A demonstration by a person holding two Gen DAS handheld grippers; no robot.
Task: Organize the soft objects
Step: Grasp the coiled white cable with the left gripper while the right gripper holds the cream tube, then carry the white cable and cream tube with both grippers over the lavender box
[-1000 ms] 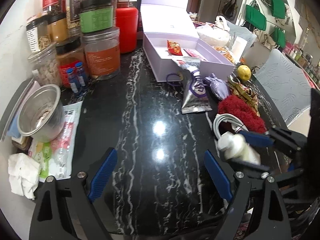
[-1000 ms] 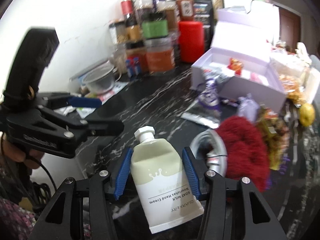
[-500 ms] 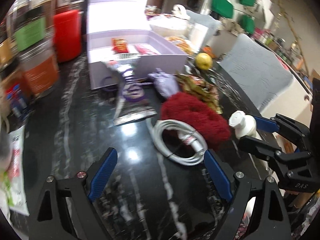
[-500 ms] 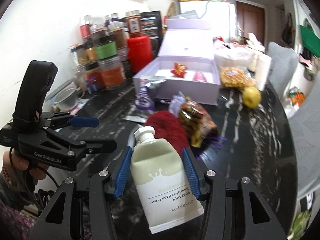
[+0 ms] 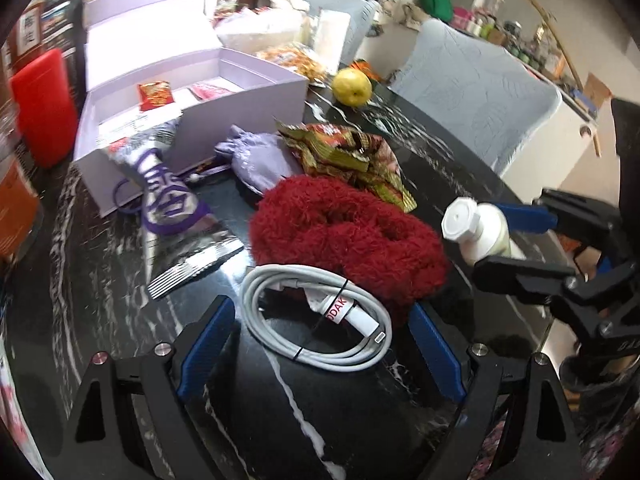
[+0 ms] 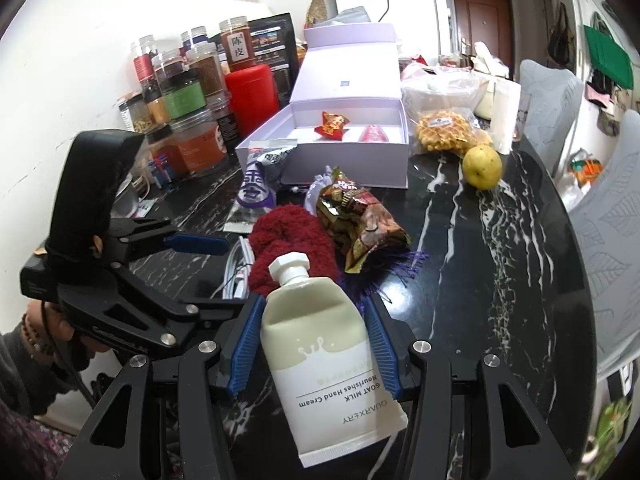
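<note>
Left wrist view first: the left gripper [image 5: 320,340] has its blue fingers [image 5: 204,336] spread wide apart with nothing clamped. They sit low over the black marble tabletop [image 5: 100,272], with the coiled white cable [image 5: 316,320] lying on the tabletop between them; can't tell if either pad actually touches it. Right behind the cable, touching it, is the fluffy red soft thing [image 5: 348,236], and behind that a gold snack bag [image 5: 344,156] and a lilac pouch [image 5: 256,156]. The open lavender box [image 5: 240,108] is further back. Off to the right, the right gripper [image 5: 516,240] shows up side-on, pinching the hand cream tube [image 5: 476,232].

Right wrist view: the right gripper [image 6: 316,344] has its fingers [image 6: 248,344] about halfway in, pressed onto both sides of the hand cream tube [image 6: 328,356], cap pointing away, held up off the tabletop [image 6: 480,248]. The fluffy red soft thing [image 6: 288,240] sits just past the cap. The left gripper [image 6: 200,276] is over on the left, fingers apart.
</note>
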